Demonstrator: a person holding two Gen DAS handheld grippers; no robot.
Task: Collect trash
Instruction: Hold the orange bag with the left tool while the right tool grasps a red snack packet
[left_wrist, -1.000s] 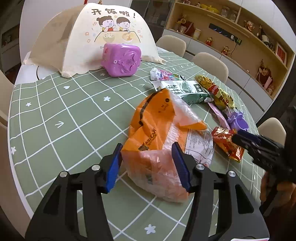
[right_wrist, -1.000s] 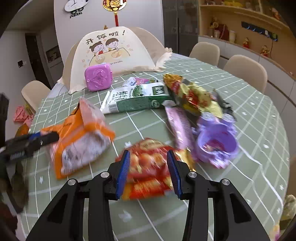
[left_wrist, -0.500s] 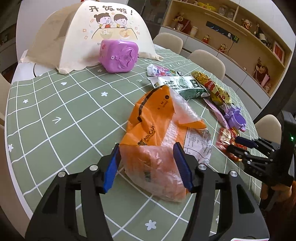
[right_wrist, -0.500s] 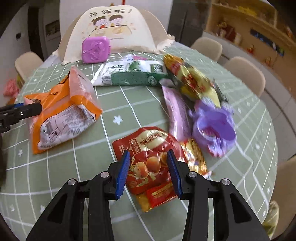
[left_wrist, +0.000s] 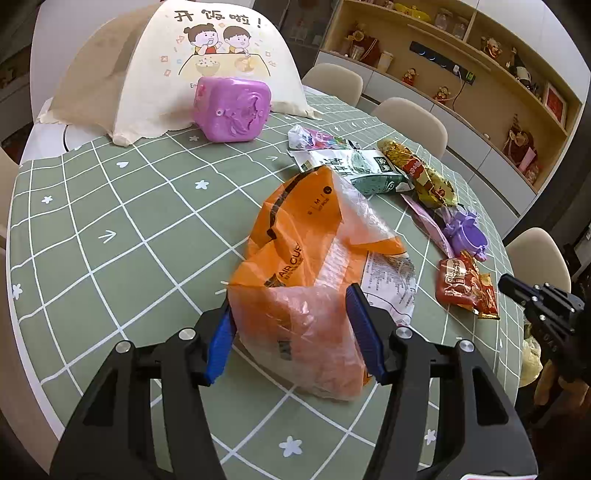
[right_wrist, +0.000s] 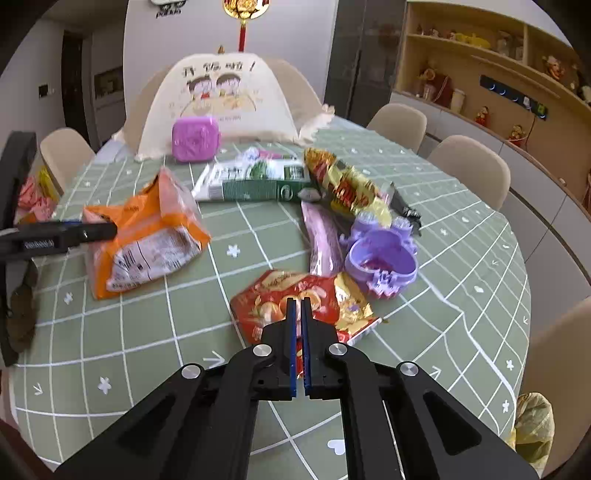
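My right gripper (right_wrist: 298, 314) has just clenched on the near edge of the red wrapper (right_wrist: 295, 306), which stretches away far-right; my left gripper (left_wrist: 291, 332) straddles the orange bag (left_wrist: 306, 266), jaws spread.

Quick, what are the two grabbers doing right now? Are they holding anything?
Left gripper: jaws around the orange bag; a squeeze cannot be told.
Right gripper: just closed on the red snack wrapper.
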